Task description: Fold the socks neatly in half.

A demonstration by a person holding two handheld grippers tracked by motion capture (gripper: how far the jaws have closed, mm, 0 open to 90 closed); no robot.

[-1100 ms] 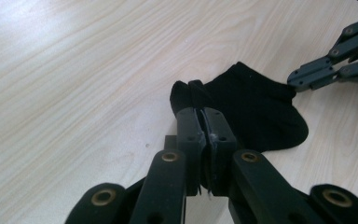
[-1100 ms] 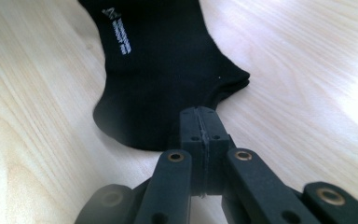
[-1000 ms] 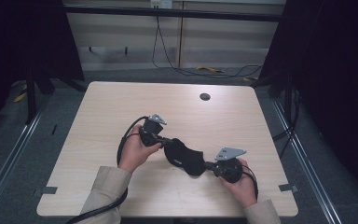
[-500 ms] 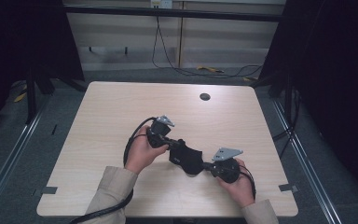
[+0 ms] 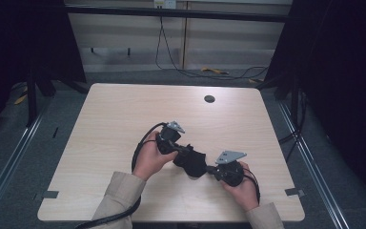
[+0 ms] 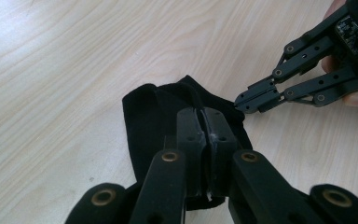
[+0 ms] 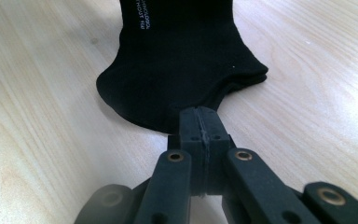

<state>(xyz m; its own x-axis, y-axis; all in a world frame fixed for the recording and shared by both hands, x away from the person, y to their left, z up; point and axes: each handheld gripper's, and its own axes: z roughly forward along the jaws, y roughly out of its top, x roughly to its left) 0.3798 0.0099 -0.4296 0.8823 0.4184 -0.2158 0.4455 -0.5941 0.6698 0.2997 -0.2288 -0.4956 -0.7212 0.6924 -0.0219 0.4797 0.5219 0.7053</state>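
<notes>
A small black fabric sock (image 5: 191,162) is held just above the pale wood-grain tabletop (image 5: 114,119), toward the near edge and a bit right of centre, stretched between both claws. The sock is taken as landmark.

Left claw (image 6: 204,126): jaws pressed together w/ a fold of the sock pinched between them; the sock's dark cloth is seen spreading out to the left of and beyond the jaws. In the high view the left claw (image 5: 183,149) is placed at the sock's far-left end, the left hand (image 5: 148,157) wrapped round its body, grey three-cornered plate on top.

Right claw (image 7: 202,122): jaws also closed tight, a bunched edge of the sock clamped at the tips. Small white lettering (image 7: 141,14) is printed on the sock's far part; not legible. From the high view the right claw (image 5: 210,168) is set at the sock's near-right end, gripped by the right hand (image 5: 242,188).

In the left gripper view the right claw (image 6: 251,99) is seen biting the sock's far corner, jaws shut.

A small dark round hole (image 5: 209,98) is set in the tabletop well beyond the sock. Beige sleeves (image 5: 119,200) are seen near the tabletop's near edge.
</notes>
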